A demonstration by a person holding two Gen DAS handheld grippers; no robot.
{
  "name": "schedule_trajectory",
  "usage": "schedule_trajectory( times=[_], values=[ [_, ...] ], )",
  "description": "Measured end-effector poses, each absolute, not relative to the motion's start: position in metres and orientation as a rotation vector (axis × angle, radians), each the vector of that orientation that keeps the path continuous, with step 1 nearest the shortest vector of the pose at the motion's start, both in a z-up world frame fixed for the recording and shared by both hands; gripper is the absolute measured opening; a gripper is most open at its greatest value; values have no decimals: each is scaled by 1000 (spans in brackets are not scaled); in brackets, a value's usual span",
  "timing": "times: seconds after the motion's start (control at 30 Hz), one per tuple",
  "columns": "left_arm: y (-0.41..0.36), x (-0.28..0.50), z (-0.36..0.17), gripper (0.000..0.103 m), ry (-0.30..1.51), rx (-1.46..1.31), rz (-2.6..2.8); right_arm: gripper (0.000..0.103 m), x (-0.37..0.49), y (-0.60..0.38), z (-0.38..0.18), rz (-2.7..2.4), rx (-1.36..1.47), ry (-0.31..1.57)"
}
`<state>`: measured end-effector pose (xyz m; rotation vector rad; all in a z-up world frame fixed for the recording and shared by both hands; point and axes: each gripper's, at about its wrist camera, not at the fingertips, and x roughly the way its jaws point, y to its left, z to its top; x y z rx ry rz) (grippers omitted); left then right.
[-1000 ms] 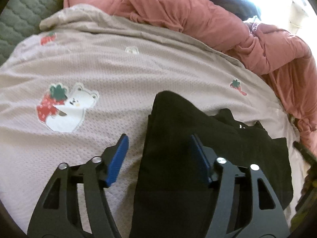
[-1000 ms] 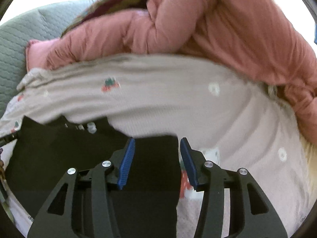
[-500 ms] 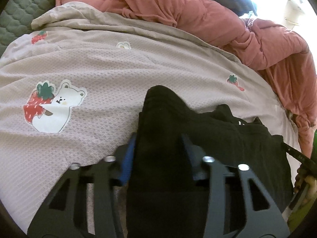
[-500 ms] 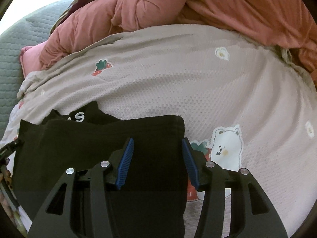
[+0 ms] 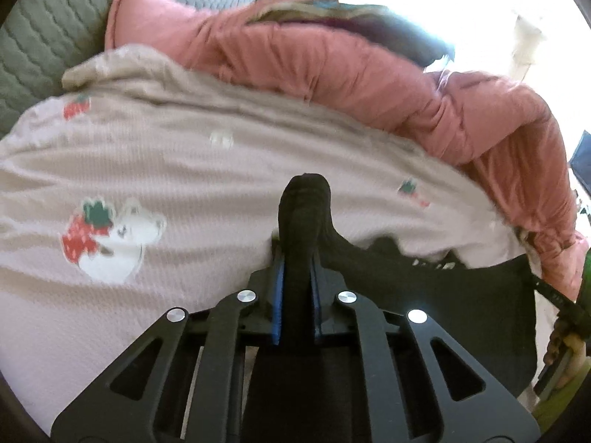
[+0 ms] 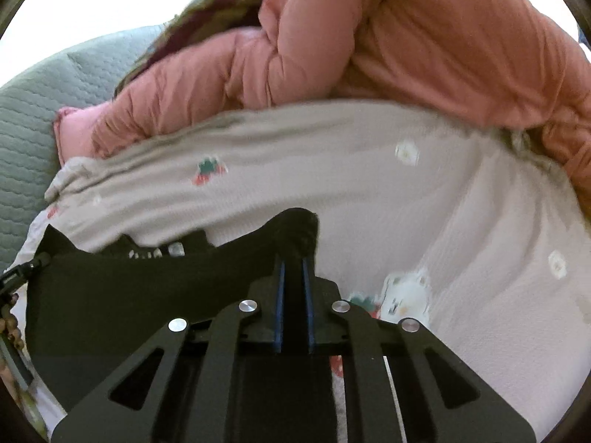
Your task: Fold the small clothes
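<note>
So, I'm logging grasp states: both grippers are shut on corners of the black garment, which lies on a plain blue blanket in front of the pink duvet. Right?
Not quite. The blanket is not plain blue: it is beige, printed with bears and strawberries, as both wrist views show. The rest holds: the left gripper and the right gripper are each shut on a corner of the black garment, in front of the pink duvet.

Left gripper (image 5: 297, 277): jaws have just been closing and are now clamped on a bunched corner of the black garment (image 5: 424, 295) (blue pads pressed against the fabric on both sides). Right gripper (image 6: 294, 280): same condition, pinching the garment's opposite corner. Both point forward and downward.
</note>
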<state>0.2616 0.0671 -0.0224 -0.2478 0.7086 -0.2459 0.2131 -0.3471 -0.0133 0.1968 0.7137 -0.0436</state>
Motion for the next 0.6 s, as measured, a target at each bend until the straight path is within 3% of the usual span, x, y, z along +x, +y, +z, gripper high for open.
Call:
schedule_trajectory(
  times=[0.17, 0.4, 0.6],
  values=[
    [64, 269, -15, 5, 669, -227, -224, 8, 226, -349, -19, -78, 160, 723],
    [57, 287, -57, 7, 814, -142, -153, 8, 239, -345, -54, -127, 121, 831],
    [68, 288, -68, 26, 843, -177, -136, 14, 245, -350, -74, -171, 123, 892]
  ],
)
